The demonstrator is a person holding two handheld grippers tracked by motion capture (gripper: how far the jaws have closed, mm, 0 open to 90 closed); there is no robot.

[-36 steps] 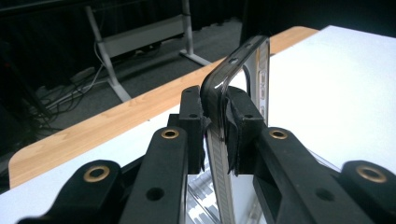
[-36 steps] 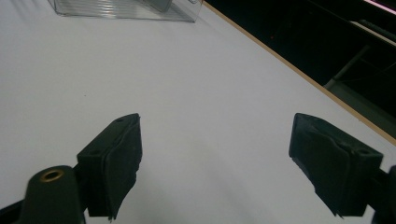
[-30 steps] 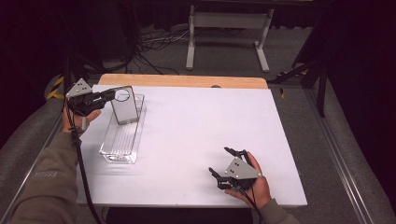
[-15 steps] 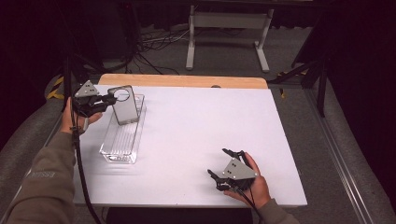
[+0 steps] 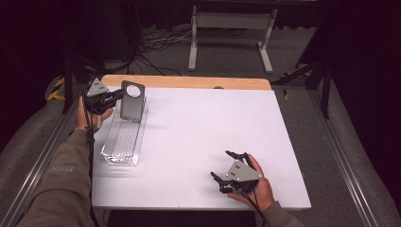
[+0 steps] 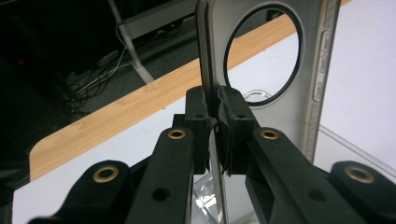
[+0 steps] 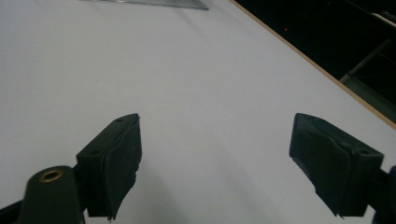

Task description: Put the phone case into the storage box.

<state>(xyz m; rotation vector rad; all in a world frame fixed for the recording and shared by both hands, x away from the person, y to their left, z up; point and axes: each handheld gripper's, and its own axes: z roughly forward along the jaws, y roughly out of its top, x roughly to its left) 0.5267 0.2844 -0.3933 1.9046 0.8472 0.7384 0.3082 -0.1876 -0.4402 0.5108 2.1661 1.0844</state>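
Upright, grey phone case (image 5: 132, 100) with round cutout, pinched edgewise between left gripper (image 6: 215, 116) fingers.

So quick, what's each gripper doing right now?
Left gripper: closed on the phone case, upright over the clear tray.
Right gripper: open, holding nothing.

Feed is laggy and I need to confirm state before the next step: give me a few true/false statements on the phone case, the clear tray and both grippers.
1. The left gripper is shut on the phone case. True.
2. The phone case lies flat on the white table. False: it stands upright over the clear tray.
3. The right gripper is open with nothing between its jaws. True.
4. The right gripper holds the clear tray. False: it sits apart, near the table's front edge.
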